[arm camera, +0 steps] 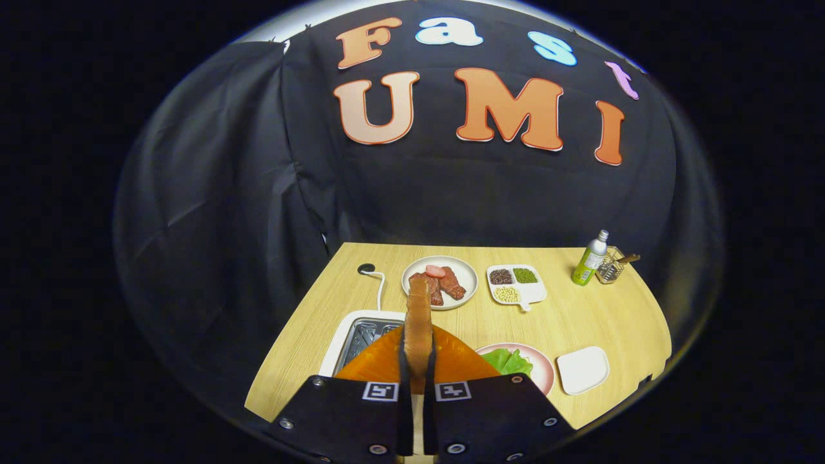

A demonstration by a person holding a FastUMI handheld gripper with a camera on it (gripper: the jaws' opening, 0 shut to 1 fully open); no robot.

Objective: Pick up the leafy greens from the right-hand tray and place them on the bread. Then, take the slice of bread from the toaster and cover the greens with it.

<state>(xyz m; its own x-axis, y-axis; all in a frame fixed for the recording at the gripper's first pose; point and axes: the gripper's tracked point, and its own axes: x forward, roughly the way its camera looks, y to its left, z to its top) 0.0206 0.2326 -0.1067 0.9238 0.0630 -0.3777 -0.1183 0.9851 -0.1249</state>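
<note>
The gripper is closed on the slice of bread, held edge-on and upright between both fingers, its long axis running straight ahead. The leafy greens lie on the pink plate just right of the fingers and lower, so the bread likely must travel rightward and down. The slice looks toasted brown and thin.

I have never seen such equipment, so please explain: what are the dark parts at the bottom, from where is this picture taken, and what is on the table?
The camera rides on a hand-held two-finger gripper, looking forward along its fingers. They are shut on a brown bread slice, held on edge above the light wooden table. Just beyond the fingers sits a white toaster. To its right lies a pink plate with green leafy greens and a white square dish. Farther off: a white plate of meat, a divided dish of beans, a green bottle.
</note>
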